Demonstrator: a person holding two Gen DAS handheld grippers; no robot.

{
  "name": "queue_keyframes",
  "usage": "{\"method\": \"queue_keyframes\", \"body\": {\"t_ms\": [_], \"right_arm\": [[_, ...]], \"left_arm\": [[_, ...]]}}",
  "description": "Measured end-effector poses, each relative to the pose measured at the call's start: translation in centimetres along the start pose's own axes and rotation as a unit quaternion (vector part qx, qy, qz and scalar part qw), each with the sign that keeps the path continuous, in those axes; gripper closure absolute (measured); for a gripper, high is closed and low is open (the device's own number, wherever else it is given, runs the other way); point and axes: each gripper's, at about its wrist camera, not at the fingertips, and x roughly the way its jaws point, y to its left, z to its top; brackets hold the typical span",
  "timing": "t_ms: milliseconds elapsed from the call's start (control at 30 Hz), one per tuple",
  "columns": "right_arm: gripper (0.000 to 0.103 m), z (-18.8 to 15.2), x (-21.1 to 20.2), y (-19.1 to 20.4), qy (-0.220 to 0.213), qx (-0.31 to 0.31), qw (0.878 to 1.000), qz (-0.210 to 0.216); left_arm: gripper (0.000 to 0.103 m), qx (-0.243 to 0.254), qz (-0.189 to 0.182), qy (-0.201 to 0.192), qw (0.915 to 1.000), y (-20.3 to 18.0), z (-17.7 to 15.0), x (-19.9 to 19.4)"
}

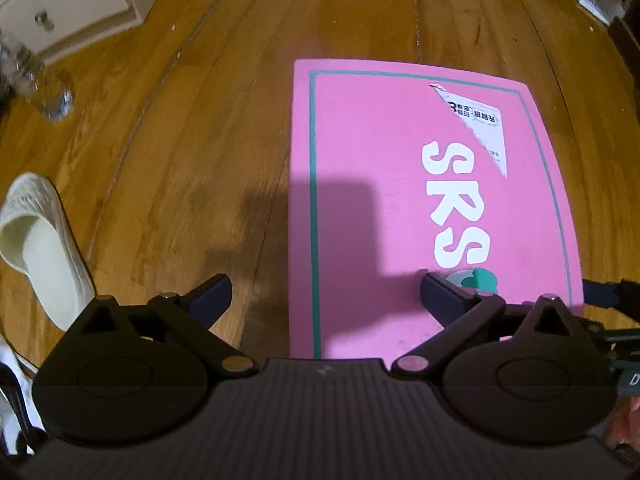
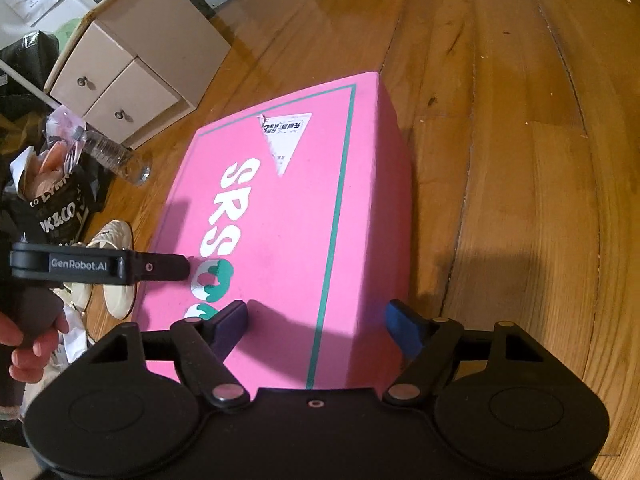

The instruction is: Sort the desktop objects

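A: Where's the pink box [image 2: 280, 216]?

B: Flat on the wood floor [image 2: 520, 160], filling the middle of the right wrist view, its long axis running from the lower centre up toward the upper left. The lettering follows that axis.

A: And the right gripper [image 2: 316, 326]?

B: Straddling the box's near right corner: one finger over the lid, the other outside the side wall. Jaws apart, pads pressing on nothing. Of the two it looks the nearer to a hold.

A: The left gripper [image 1: 326, 294]?

B: Also spread wide, empty. One finger hangs over bare floor, the other over the lid near the green-and-white logo [image 1: 476, 278], so the box's left edge lies between them.

A: What can't you make out?

B: The box's near end is hidden under both gripper bodies. The torn label [image 2: 288, 136] is too small to read. Whether any finger touches the lid, I can't tell.
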Motion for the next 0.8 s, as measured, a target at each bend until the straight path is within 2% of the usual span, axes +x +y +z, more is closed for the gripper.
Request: {"method": "queue_keyframes", "body": {"t_ms": [200,467,667,800], "right_arm": [[0.020,-0.8,0.0,0.2,-0.020,-0.006,1.000,-0.002],[0.020,-0.7,0.0,0.2,-0.026,-0.010,1.000,-0.004],[0.019,-0.6,0.2,-0.1,-0.023,-0.007,1.000,0.003],[0.017,-0.5,0.3,-0.4,-0.020,-0.001,1.000,0.005]], "left_arm": [[0.000,0.058,0.056,-0.045,0.9958,-2.3,-1.1,-0.8],[0.000,0.063,0.085,-0.077,0.9914,-3.1,-2.2,-1.3],[0.000,0.044,0.093,-0.103,0.9893,-3.1,-3.2,-1.6],[0.000,0.002,0.105,-0.104,0.9889,-3.3,-3.7,-1.9]]}}
